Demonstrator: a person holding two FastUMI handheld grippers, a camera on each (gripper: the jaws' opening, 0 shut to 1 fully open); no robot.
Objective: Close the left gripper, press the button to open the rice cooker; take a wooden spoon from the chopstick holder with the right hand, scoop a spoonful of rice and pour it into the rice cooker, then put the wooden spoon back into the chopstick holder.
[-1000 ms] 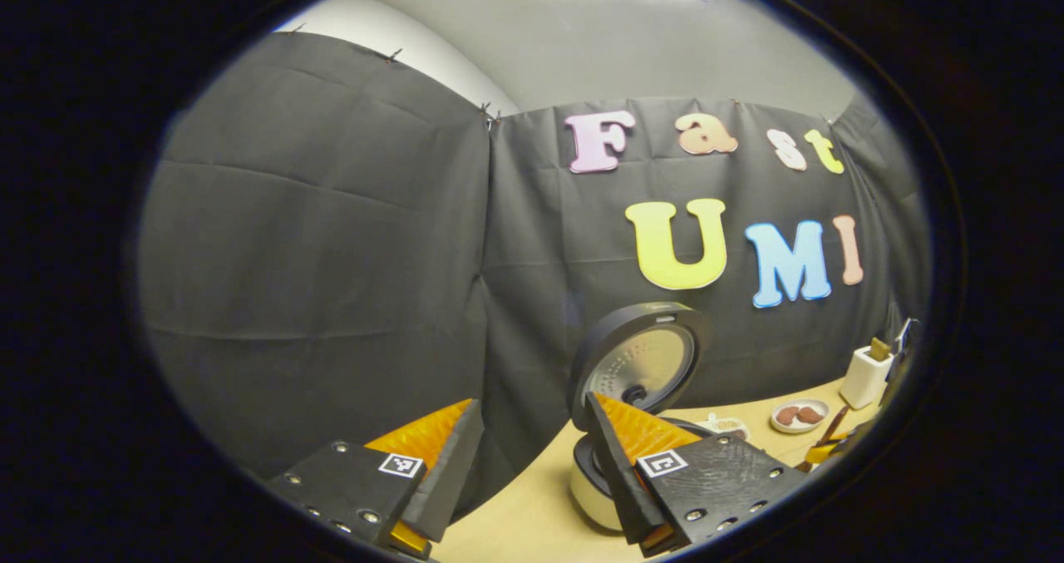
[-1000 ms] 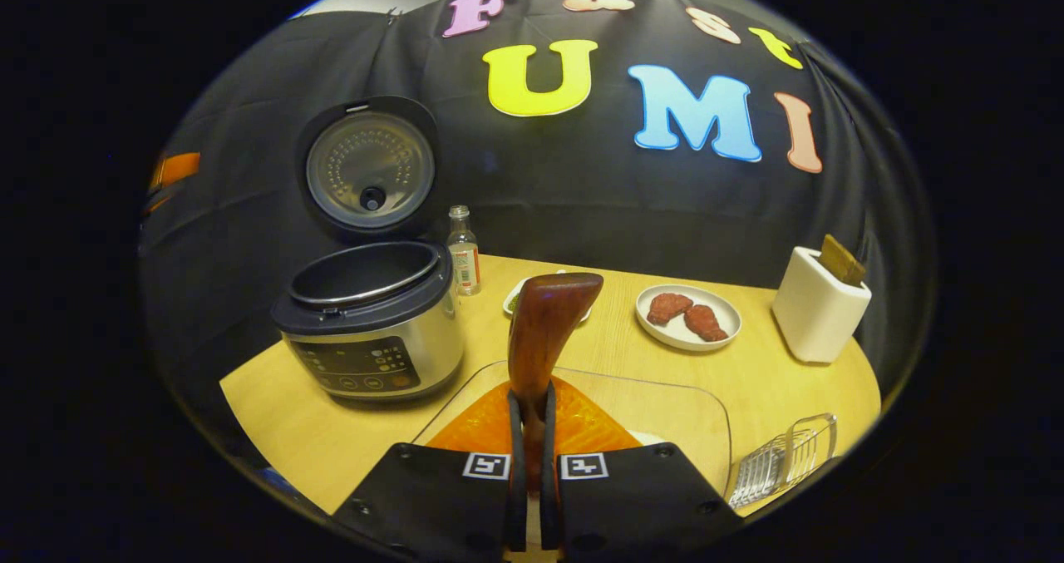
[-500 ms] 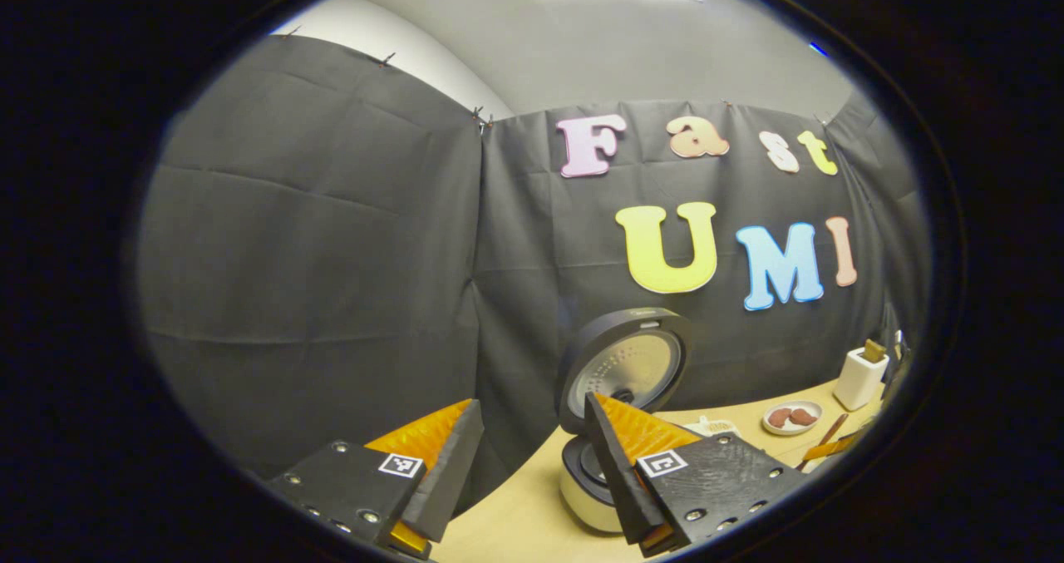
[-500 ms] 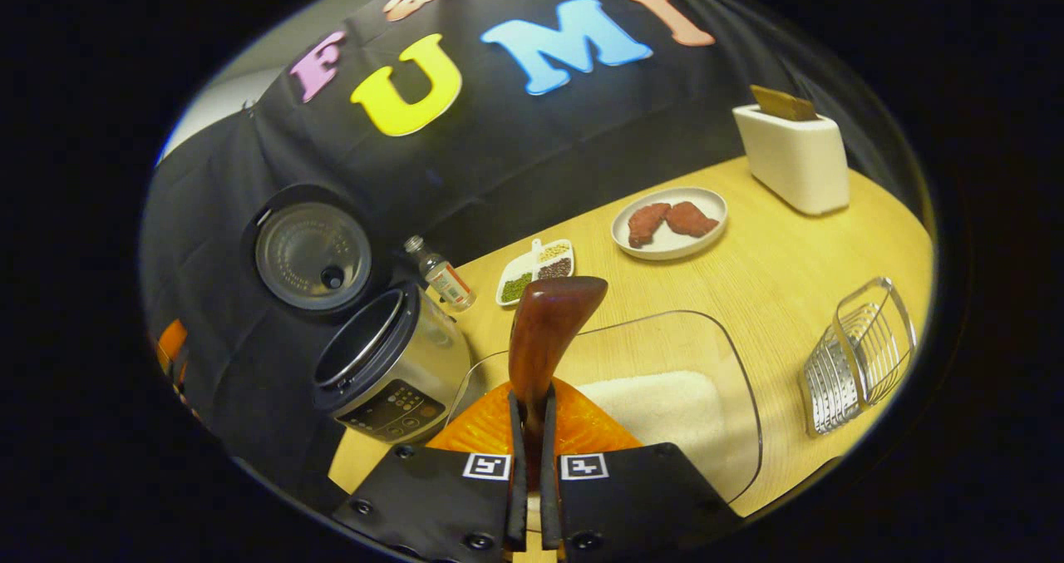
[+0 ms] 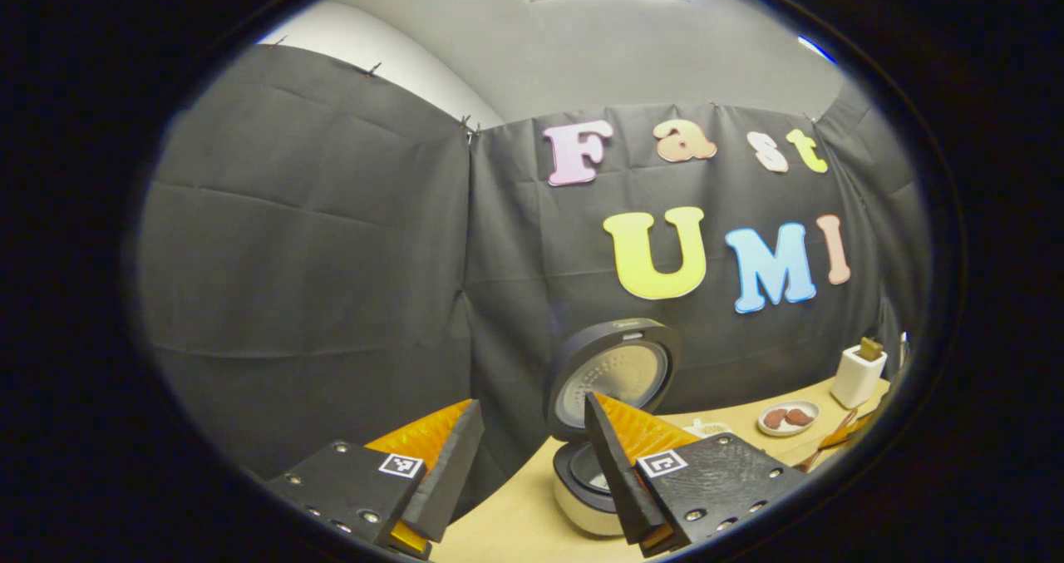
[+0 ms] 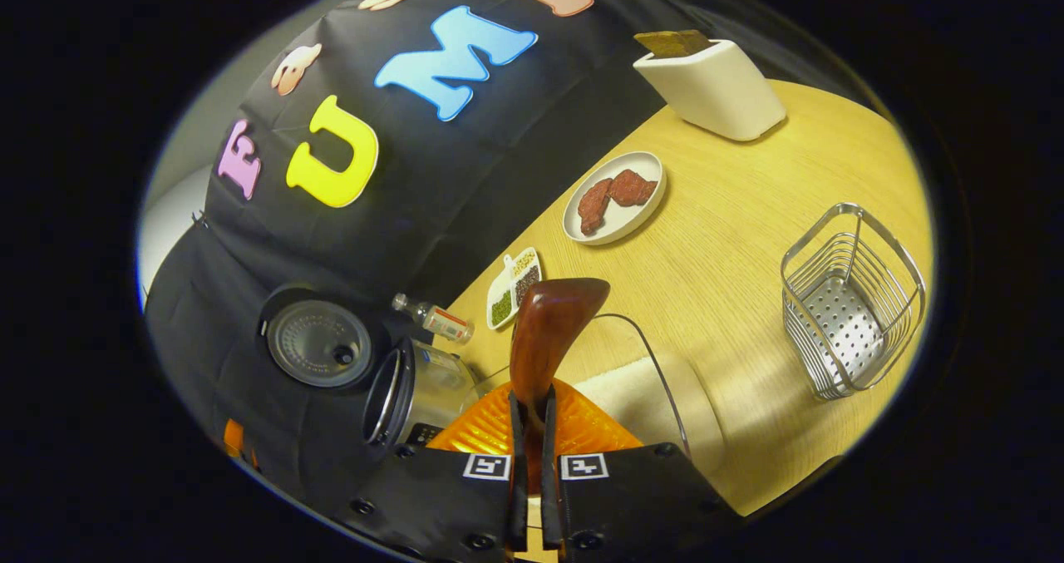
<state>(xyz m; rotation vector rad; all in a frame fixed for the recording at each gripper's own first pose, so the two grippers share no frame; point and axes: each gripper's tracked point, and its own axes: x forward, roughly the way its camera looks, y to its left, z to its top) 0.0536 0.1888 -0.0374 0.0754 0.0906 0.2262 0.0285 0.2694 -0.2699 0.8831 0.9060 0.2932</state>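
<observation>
My right gripper is shut on the handle of the dark wooden spoon, whose bowl stands up ahead of the fingers. It hangs tilted over a clear container holding white rice. The rice cooker lies to the left with its lid swung open, and its pot looks dark inside. The white chopstick holder stands at the far end of the table. My left gripper is open and holds nothing, up in the air short of the open rice cooker.
On the wooden table are a plate of meat pieces, a small divided dish of beans, a little bottle and a wire basket. Black cloth walls stand close behind the cooker.
The right gripper has rolled with the spoon, so the scene has turned counterclockwise in its view and the rice container sits closer below. The left gripper drifted slightly; the cooker shifted left in its view.
</observation>
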